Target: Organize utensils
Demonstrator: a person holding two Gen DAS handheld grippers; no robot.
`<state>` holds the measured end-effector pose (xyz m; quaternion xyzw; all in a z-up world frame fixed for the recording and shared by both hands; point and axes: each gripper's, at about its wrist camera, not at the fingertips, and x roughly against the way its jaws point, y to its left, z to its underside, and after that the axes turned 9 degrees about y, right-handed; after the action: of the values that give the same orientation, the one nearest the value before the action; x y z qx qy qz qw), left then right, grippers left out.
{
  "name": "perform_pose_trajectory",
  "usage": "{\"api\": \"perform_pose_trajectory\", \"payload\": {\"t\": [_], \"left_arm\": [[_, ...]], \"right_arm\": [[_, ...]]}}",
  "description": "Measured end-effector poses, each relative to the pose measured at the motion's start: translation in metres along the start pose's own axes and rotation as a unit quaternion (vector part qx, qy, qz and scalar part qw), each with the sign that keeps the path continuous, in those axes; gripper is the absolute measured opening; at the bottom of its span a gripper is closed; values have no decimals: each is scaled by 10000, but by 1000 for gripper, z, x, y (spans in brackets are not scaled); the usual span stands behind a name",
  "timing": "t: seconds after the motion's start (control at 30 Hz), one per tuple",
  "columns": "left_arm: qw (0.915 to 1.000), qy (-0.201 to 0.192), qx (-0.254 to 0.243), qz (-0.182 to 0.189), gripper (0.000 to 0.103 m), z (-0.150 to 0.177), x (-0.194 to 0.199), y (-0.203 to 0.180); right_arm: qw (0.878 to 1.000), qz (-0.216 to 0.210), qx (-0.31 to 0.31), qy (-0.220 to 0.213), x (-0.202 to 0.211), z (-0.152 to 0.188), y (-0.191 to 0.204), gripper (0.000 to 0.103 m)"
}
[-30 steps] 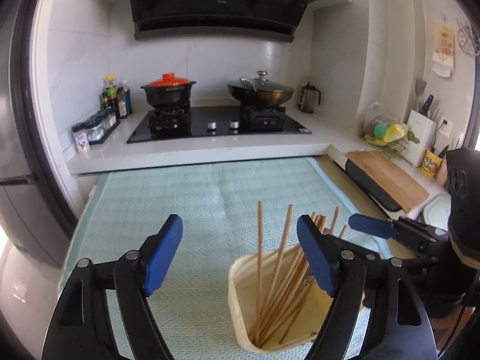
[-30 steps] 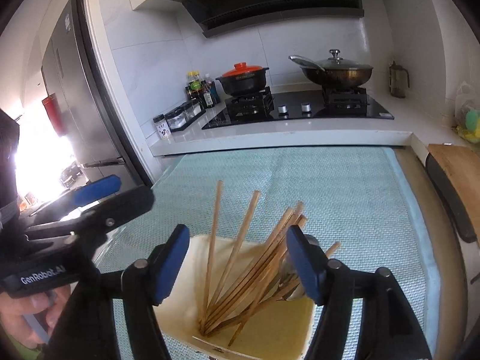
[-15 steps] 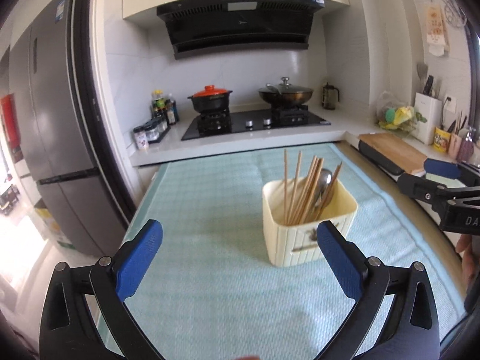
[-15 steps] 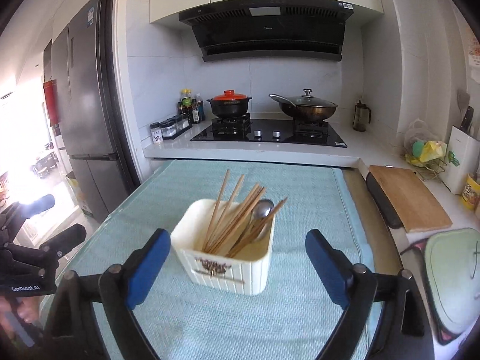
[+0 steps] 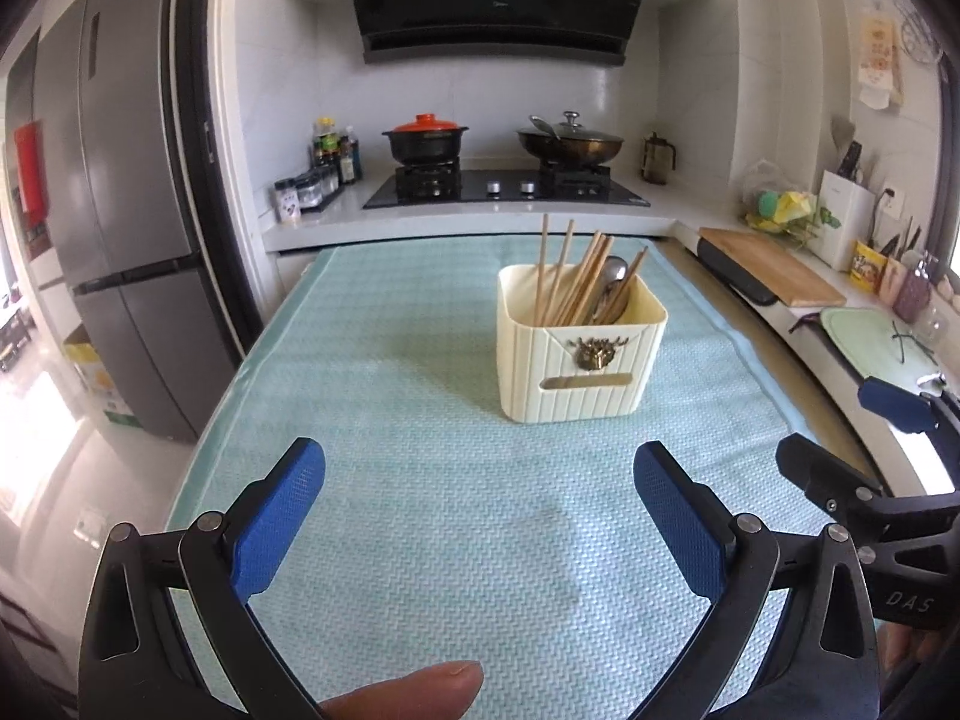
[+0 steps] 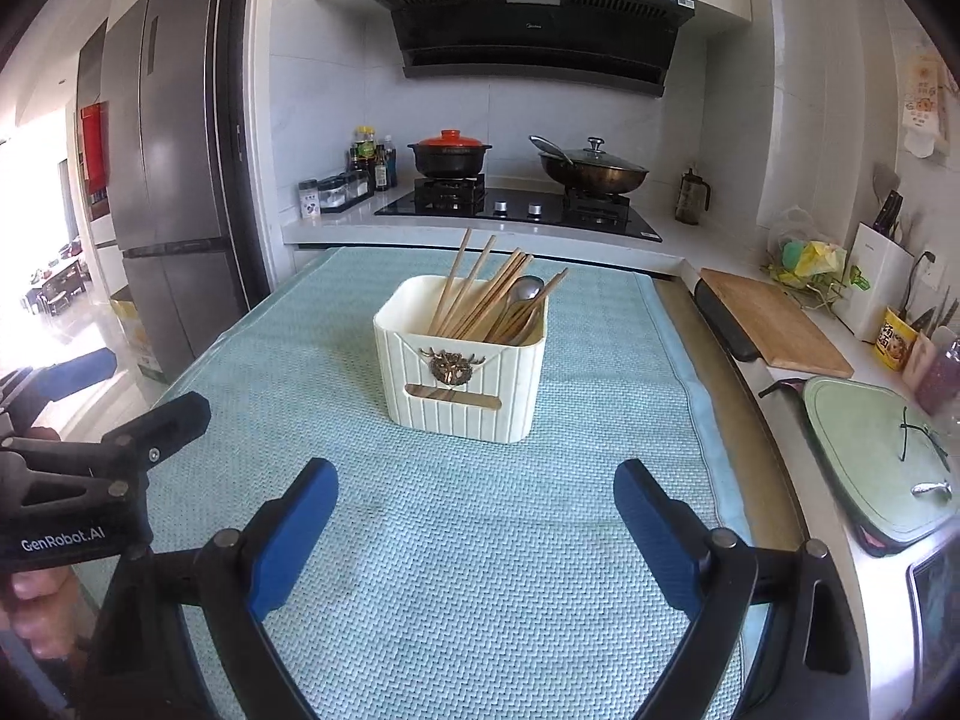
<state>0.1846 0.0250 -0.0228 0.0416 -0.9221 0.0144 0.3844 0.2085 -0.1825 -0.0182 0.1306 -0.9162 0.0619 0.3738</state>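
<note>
A cream ribbed utensil box (image 5: 581, 354) (image 6: 465, 381) stands upright on the pale green mat (image 5: 420, 480) (image 6: 480, 540). Several wooden chopsticks (image 5: 573, 276) (image 6: 474, 294) and a metal spoon (image 5: 612, 282) (image 6: 525, 294) lean inside it. My left gripper (image 5: 480, 480) is open, well in front of the box, with only mat between its blue pads. My right gripper (image 6: 477, 492) is open too, also short of the box and holding nothing. Each gripper shows at the edge of the other's view.
Behind the mat is a stove (image 5: 507, 189) with a red-lidded pot (image 5: 426, 141) and a lidded wok (image 5: 570, 141). A fridge (image 5: 120, 210) stands left. A wooden cutting board (image 6: 774, 324) and a green lidded tray (image 6: 876, 450) lie right. A fingertip (image 5: 414, 690) shows at the bottom edge.
Both grippers have pulled back from directly over the box to well in front of it, and their jaws have spread wider. The box and its utensils stay on the mat.
</note>
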Motion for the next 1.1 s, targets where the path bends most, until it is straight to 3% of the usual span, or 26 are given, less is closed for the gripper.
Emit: {"api": "perform_pose_trajectory", "payload": {"t": [0.33, 1.1], "left_arm": [[9998, -42, 63, -174, 103, -1, 8, 3], [9999, -15, 6, -126, 103, -1, 14, 2]], "right_arm": [[9999, 24, -17, -116, 13, -5, 6, 95], [9998, -14, 16, -197, 26, 1, 9, 95]]}}
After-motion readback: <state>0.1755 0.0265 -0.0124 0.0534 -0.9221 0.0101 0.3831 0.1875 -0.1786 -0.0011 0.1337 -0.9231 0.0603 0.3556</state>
